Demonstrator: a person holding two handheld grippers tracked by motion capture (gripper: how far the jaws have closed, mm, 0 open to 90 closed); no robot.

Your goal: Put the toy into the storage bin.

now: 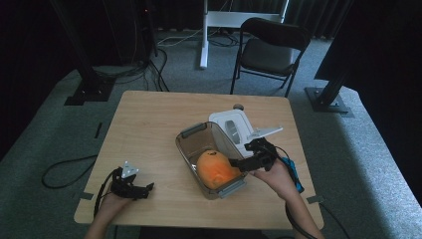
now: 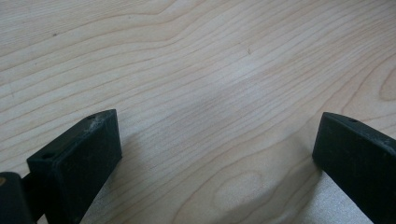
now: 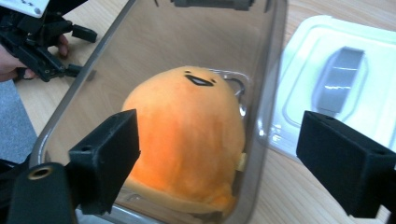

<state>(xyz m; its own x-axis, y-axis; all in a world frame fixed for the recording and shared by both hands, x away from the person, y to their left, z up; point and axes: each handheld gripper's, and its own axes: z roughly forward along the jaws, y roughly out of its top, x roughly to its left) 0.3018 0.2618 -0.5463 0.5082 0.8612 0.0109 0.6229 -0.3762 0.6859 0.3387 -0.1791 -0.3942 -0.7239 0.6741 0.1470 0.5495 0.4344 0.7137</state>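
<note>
No readable text or branding anywhere. Orange plush (image 3: 187, 140), round, small black printed face, sits inside the clear smoky bin (image 1: 191, 149) near the table's (image 1: 149, 114) right edge, toward the front. White lid (image 3: 336, 84) with grey handle lies just beside the bin. Right gripper (image 3: 219, 158) wide open above the bin, holding nothing. Left gripper (image 2: 217, 154) wide open, empty, near front-left corner.

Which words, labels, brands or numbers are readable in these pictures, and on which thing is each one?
There is no readable text.
Orange plush toy: it has a drawn face, without letters.
Clear box: no label can be seen.
White lid: it has a grey handle, and no print can be made out.
Right gripper and left gripper: the jaws are plain black, without marks.
</note>
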